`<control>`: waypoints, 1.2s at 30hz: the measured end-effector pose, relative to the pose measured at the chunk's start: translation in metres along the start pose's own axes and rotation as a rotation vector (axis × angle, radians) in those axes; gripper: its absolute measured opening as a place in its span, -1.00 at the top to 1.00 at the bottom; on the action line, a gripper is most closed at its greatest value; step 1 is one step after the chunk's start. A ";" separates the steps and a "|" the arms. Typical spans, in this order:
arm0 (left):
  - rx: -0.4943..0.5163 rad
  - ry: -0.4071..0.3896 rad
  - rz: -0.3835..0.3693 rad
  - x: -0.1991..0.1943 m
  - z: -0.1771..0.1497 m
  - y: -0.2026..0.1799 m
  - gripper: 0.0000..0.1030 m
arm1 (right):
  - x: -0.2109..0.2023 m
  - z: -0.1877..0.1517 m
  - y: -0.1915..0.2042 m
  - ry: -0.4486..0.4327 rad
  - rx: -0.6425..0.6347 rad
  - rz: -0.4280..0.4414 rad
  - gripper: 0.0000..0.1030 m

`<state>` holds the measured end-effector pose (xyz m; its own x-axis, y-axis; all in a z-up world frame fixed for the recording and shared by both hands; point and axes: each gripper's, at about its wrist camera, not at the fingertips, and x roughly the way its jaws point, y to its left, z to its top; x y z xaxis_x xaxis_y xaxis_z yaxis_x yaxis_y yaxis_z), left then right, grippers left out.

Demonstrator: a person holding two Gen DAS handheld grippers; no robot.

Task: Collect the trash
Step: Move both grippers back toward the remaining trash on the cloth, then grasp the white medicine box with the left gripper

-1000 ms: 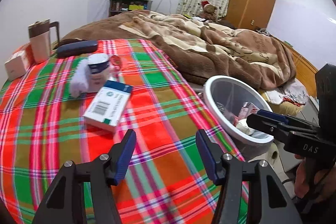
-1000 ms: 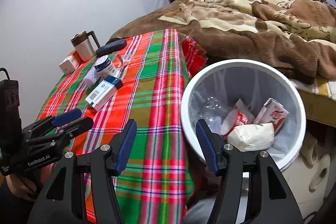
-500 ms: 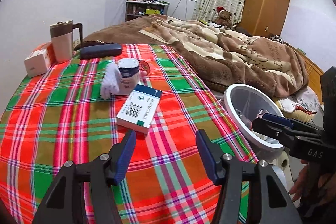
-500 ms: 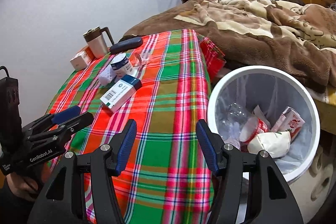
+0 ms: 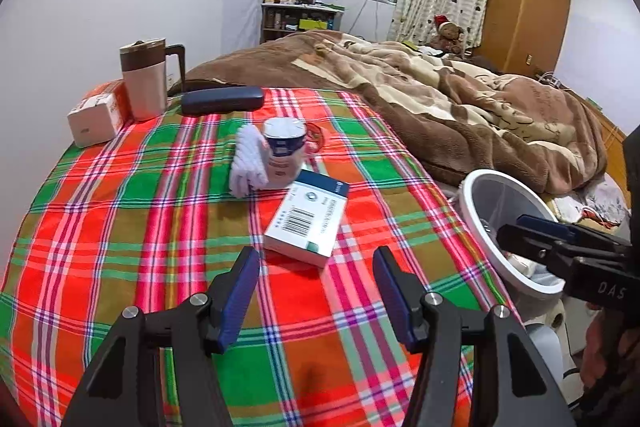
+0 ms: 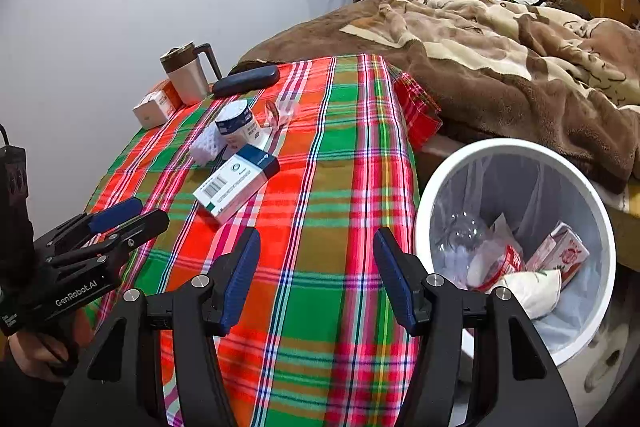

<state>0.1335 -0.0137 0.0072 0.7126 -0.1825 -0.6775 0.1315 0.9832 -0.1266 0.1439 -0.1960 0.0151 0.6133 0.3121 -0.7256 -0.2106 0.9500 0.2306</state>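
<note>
Bin [image 6: 424,211] contents visible from right wrist only

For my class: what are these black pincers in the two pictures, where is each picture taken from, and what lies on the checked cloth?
A person holds a hand tool in each hand; each carries a camera looking along its two fingers. One picture looks from the left gripper, the other from the right gripper. Both are open and hold nothing. On the checked cloth lie a barcoded box, a small tub, a dark case, a lidded mug and a small carton. Beside the table stands a white bin with trash inside.
</note>
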 end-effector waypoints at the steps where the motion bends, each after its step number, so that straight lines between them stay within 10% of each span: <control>1: 0.000 0.001 0.010 0.002 0.001 0.002 -0.15 | 0.001 0.002 0.000 -0.002 -0.003 -0.003 -0.16; 36: 0.094 0.173 -0.024 0.108 0.017 0.002 -0.18 | 0.042 0.025 -0.017 0.009 0.036 0.003 -0.17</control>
<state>0.2224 -0.0312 -0.0543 0.5809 -0.1950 -0.7903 0.2164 0.9729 -0.0810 0.1920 -0.1985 -0.0025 0.6058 0.3148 -0.7307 -0.1850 0.9489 0.2555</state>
